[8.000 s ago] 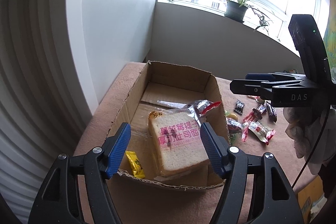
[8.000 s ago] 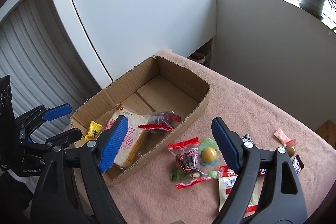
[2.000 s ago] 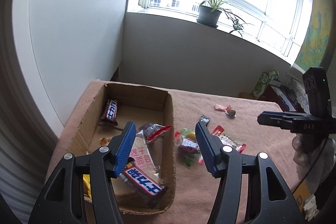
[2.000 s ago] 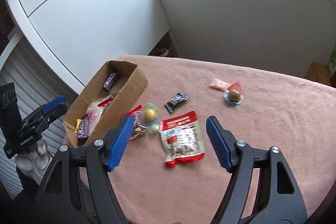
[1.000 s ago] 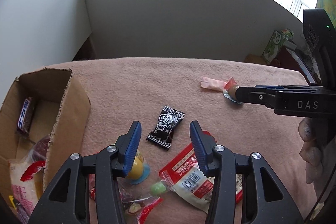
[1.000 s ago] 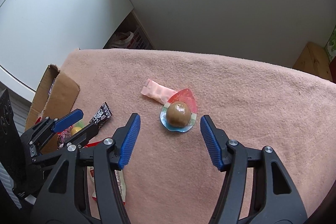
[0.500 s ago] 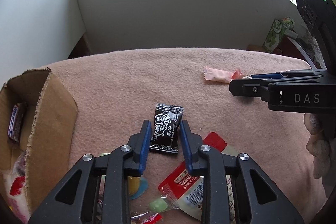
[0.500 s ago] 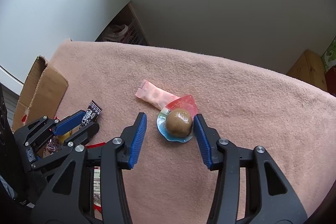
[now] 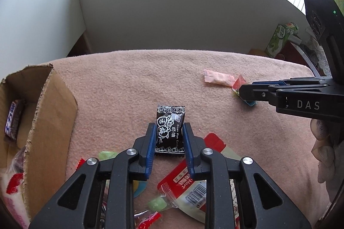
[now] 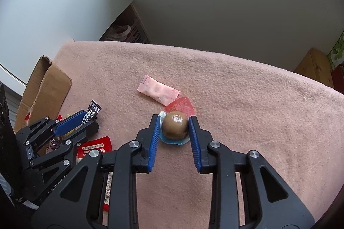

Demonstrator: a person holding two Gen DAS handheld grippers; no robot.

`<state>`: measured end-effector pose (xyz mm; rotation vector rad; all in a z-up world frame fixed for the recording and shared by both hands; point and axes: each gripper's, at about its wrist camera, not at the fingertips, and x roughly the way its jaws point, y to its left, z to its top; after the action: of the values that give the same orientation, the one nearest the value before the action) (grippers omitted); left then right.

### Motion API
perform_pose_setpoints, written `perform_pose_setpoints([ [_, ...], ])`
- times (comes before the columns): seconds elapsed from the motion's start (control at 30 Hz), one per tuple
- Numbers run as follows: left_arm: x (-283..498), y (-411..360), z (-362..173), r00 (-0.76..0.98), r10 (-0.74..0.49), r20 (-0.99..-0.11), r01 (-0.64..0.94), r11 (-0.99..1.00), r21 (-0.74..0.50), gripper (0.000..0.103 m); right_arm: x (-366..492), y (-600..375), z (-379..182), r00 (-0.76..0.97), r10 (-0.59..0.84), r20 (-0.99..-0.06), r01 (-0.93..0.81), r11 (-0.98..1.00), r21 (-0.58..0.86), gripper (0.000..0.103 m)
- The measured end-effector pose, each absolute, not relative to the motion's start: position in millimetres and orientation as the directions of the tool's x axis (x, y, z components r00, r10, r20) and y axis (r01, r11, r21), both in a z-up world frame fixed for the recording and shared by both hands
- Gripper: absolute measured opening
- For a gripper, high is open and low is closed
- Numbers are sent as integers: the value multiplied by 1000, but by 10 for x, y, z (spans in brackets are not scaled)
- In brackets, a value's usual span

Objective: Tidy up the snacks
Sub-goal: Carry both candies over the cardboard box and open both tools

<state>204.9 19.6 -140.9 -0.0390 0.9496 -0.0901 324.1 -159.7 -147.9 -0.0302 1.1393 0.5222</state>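
Bare blanket lies open; cardboard box walls off the left side

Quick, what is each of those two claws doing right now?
Left gripper: shut on the black candy packet.
Right gripper: jaws closing, pads already on the brown jelly cup.

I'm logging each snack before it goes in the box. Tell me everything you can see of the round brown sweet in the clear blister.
The round brown sweet is a glossy ball under a clear plastic dome on a pale blue base, with a red peel tab behind. It lies flat on the pink fleece cloth, its tab over an end of the pink wrapped candy. The right gripper is closing on it, blue pads at both sides of the dome.
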Motion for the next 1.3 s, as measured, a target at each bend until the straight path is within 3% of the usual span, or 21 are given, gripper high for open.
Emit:
perform_pose_setpoints([
  [0.33, 1849, 238, -1209, 613, -133, -779, 69, 991, -114, 23, 2992, -1840, -1327, 332, 426, -842, -391, 874, 288, 28],
  [0.87, 1117, 604, -526, 718, -154, -679, 71, 986, -149, 23, 2305, -1638, -529, 404, 510, -760, -491, 821, 290, 28],
  [1.3, 683, 1304, -339, 770, -29, -637, -53, 993, -109, 23, 1880, -682, -173, 352, 588, -728, -637, 720, 274, 28],
])
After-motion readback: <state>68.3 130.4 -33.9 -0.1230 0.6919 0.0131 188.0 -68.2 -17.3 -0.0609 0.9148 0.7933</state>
